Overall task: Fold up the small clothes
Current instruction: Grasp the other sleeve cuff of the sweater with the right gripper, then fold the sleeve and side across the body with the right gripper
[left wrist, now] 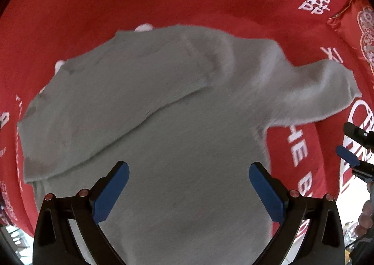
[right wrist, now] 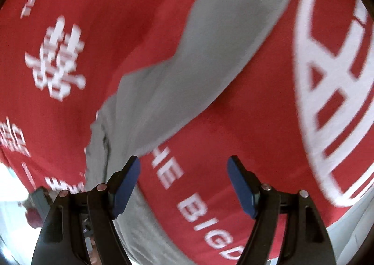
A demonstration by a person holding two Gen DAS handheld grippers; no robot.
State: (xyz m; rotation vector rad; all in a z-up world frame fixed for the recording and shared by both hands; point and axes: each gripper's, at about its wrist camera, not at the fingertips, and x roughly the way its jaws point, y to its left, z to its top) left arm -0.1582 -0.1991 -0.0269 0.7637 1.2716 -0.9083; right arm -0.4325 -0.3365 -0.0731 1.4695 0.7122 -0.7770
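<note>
- Red cloth [left wrist: 93,8] with white print covers the surface under both tools; readable bits are "THE BIG", cut off, and double-happiness characters.
- Grey sweater [left wrist: 187,136] lies flat right below the left gripper [left wrist: 188,190], one sleeve folded across its body, the other sleeve [right wrist: 210,54] stretching ahead and left of the right gripper [right wrist: 184,185].
- Left gripper hangs spread wide, holding nothing.
- Right gripper likewise gapes empty over red cloth.
- Risk, I judge: pinching the red cloth along with the fuzzy sleeve would drag it and undo the fold; a shallow bite could slip off.
</note>
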